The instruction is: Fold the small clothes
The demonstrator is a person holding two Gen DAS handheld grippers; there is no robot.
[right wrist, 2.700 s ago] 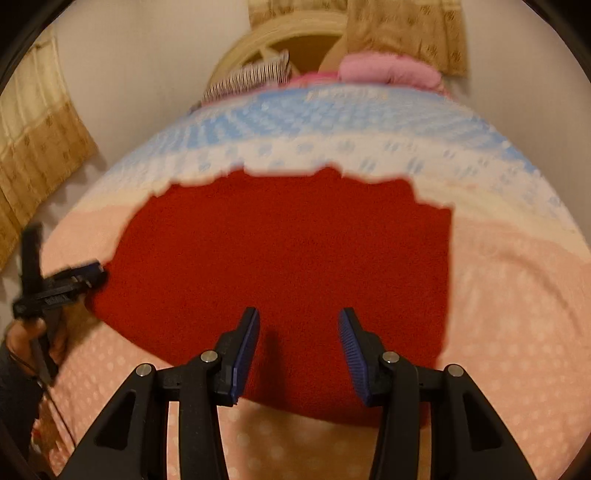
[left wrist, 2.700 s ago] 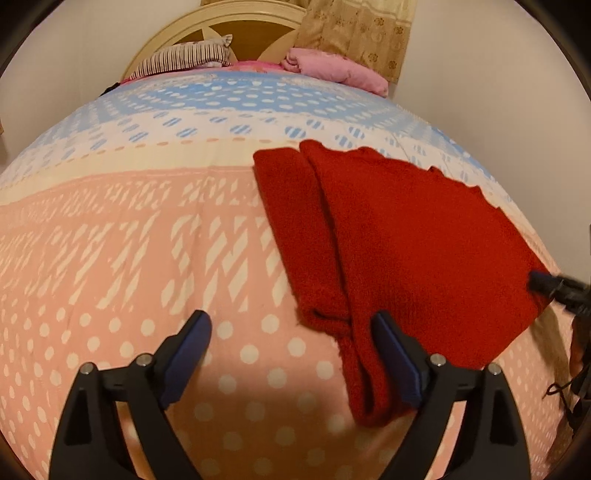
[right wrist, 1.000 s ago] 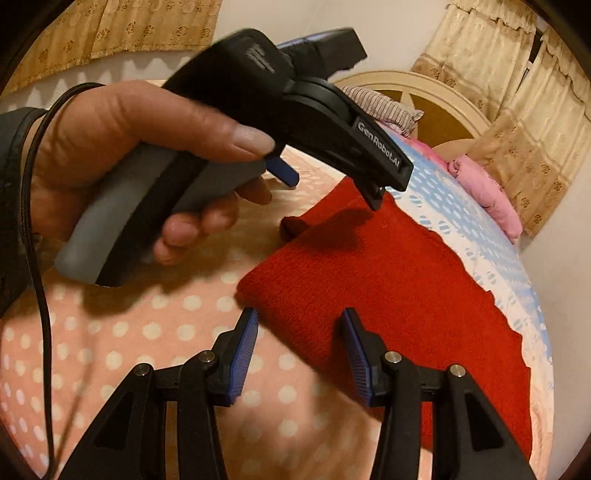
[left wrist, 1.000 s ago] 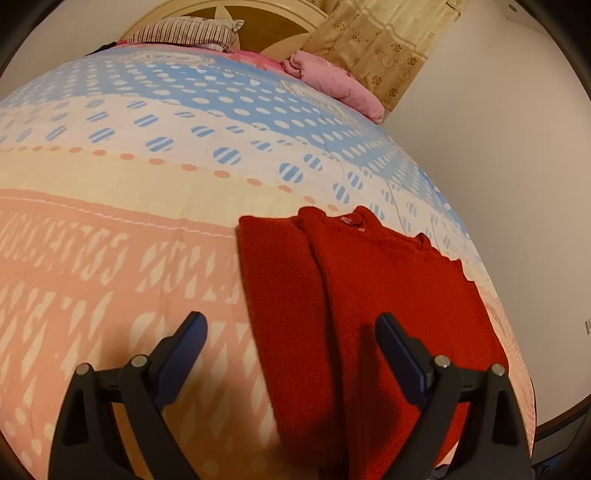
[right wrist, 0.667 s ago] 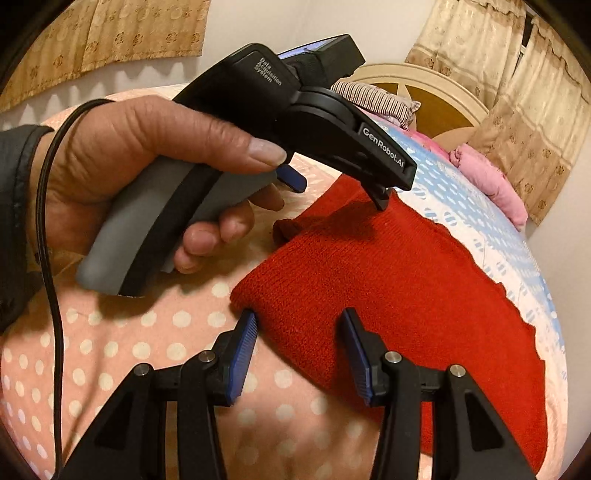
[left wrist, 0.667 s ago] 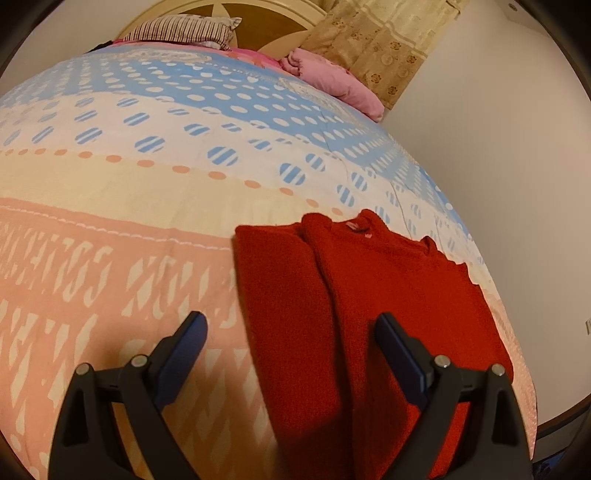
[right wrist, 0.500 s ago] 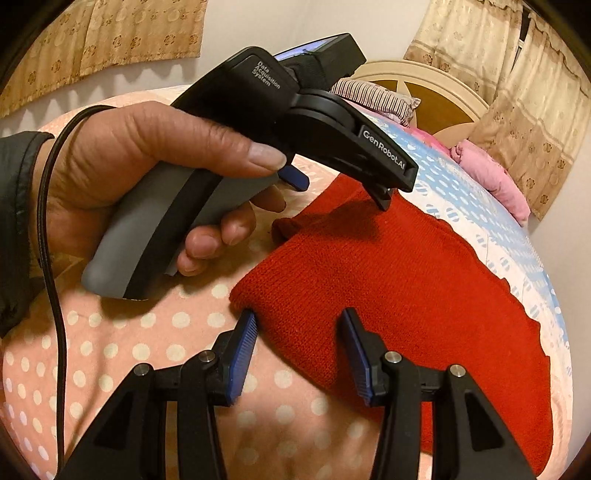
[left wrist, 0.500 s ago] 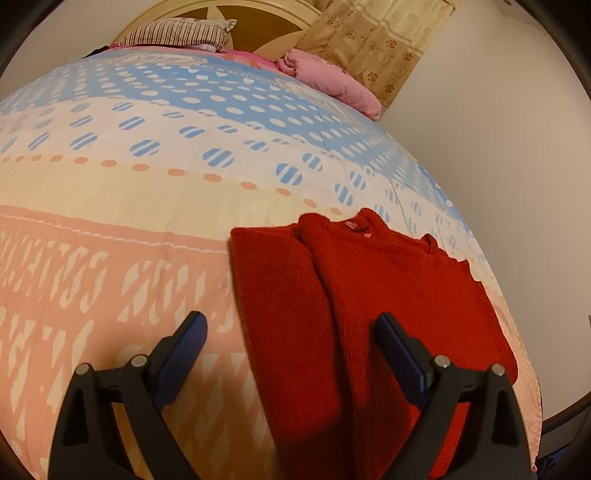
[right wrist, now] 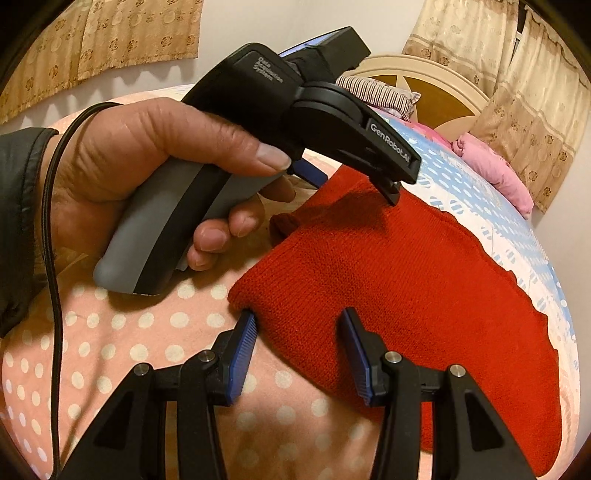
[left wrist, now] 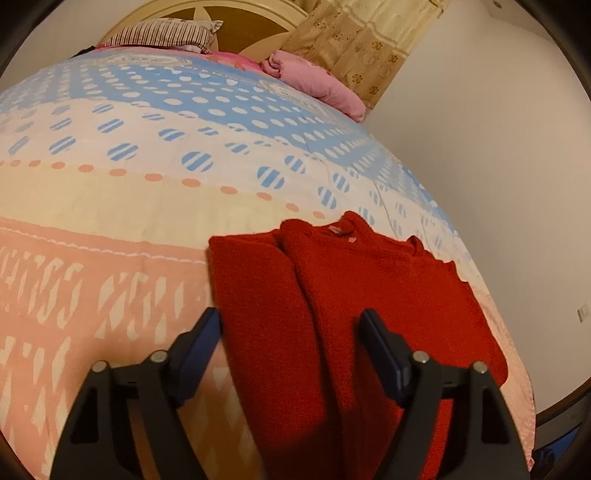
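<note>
A red knitted sweater (left wrist: 369, 295) lies flat on the dotted bedspread (left wrist: 110, 206), one sleeve folded in along its left side. My left gripper (left wrist: 290, 325) hovers over that folded sleeve strip. Its jaws are closing with the knit between them, and the pads do not press on it. In the right wrist view the sweater (right wrist: 406, 280) spreads away to the right. My right gripper (right wrist: 297, 321) is open, straddling the sweater's near corner, with its left pad at the hem edge. A hand (right wrist: 122, 158) holds the left gripper's grey handle (right wrist: 155, 229) above the sweater's far edge.
A striped pillow (left wrist: 162, 35), a pink blanket (left wrist: 314, 81) and a wooden headboard (left wrist: 240, 22) are at the far end of the bed. The bed's right edge (left wrist: 517, 369) runs close beside the sweater, next to a white wall. A black cable (right wrist: 51, 258) hangs from the hand.
The left gripper's jaws have narrowed over the folded sleeve. The right gripper has edged closer to the sweater's near corner, which now sits between its pads.
</note>
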